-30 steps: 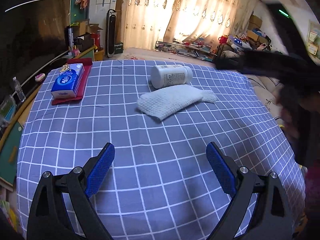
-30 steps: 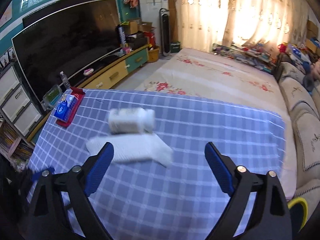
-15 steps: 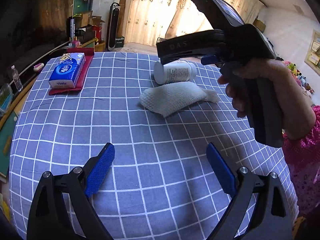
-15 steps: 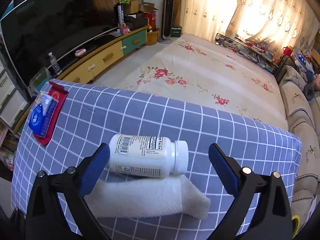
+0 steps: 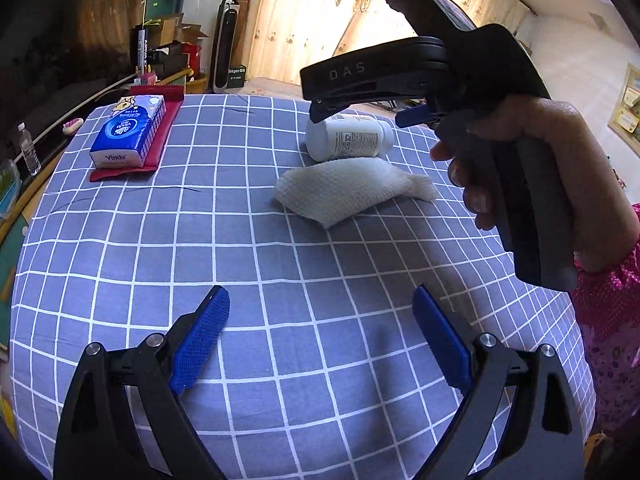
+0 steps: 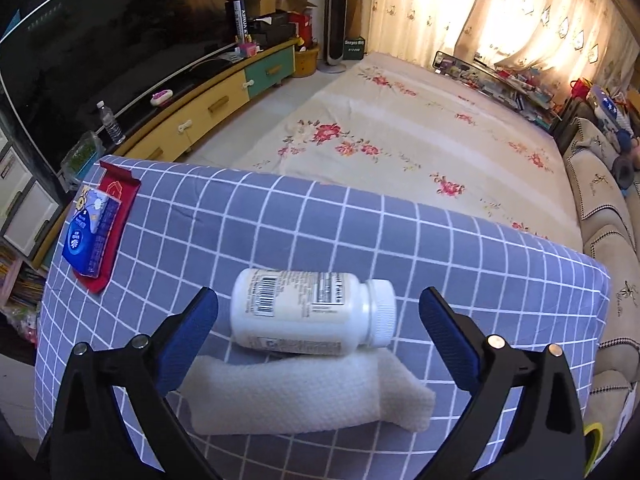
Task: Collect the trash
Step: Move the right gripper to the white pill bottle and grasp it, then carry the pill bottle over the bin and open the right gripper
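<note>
A white pill bottle (image 6: 308,316) lies on its side on the blue checked tablecloth (image 6: 460,272), cap to the right, touching a crumpled white paper towel (image 6: 304,396) in front of it. My right gripper (image 6: 318,320) is open, its blue pads flanking the bottle without touching. In the left wrist view the bottle (image 5: 348,140) and the towel (image 5: 352,188) lie far ahead; the right gripper (image 5: 360,110), held by a hand (image 5: 560,168), hovers just over the bottle. My left gripper (image 5: 320,336) is open above bare cloth near the front.
A blue tissue pack (image 5: 130,132) rests on a red pouch (image 5: 162,128) at the table's far left. Beyond the table are a floral mat (image 6: 400,128), a TV cabinet (image 6: 208,100) and a sofa (image 6: 608,220).
The right gripper has come down and closer to the bottle, which now lies between its open pads. The left gripper has hardly moved.
</note>
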A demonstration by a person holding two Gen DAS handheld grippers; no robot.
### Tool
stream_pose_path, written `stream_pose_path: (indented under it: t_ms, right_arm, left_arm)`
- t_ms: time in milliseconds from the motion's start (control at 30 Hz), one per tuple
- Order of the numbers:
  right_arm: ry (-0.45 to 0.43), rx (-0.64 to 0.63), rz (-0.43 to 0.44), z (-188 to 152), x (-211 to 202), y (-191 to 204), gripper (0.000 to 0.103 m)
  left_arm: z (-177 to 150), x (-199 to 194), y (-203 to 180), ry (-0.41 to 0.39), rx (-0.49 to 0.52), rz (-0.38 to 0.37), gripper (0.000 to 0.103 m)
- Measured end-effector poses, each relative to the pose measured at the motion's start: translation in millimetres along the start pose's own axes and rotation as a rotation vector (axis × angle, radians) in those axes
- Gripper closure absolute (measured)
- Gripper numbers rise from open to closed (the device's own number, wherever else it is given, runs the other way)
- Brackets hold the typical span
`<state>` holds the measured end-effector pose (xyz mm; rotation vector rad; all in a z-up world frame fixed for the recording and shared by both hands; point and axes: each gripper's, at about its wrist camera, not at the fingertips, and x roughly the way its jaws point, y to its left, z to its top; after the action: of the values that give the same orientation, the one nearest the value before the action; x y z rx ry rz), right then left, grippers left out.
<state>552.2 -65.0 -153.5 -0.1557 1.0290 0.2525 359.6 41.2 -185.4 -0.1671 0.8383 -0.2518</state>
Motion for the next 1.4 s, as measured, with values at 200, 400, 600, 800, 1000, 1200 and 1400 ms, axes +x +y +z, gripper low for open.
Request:
stream_pose_path:
  t_ms: [200,400,600,800,1000,1200,1400]
  right_arm:
    - [0.038,-0.024,-0.013,-1,11,12,0.007]
    - [0.062,-0.002,-0.004,-4,17,10,0.023]
    - [0.013,0.010,0.040,-12,-10,2,0.024]
    - [-0.072,0.049,0.056,-37,-71,-37,0.023]
    - [-0.128,0.168,0.000,-103,-131,-112,0.023]
    - [-0.122,0.384,-0.149,-203,-163,-212,0.023]
    - [-0.029,0.593,-0.276,-295,-153,-297,0.023]
  left_arm:
    - [0,2,0,0.005,0.000,-0.001,0.012]
    - [1,5,2,0.012,-0.003,-0.005,0.012]
    - [0,8,3,0.016,-0.002,-0.009,0.012]
    - [0,8,4,0.015,0.000,-0.011,0.012]
    - [0,8,1,0.011,0.012,-0.007,0.012]
    - [0,5,0,0.005,0.015,0.000,0.012]
    - [-1,4,-7,-0.001,0.050,0.017,0.012]
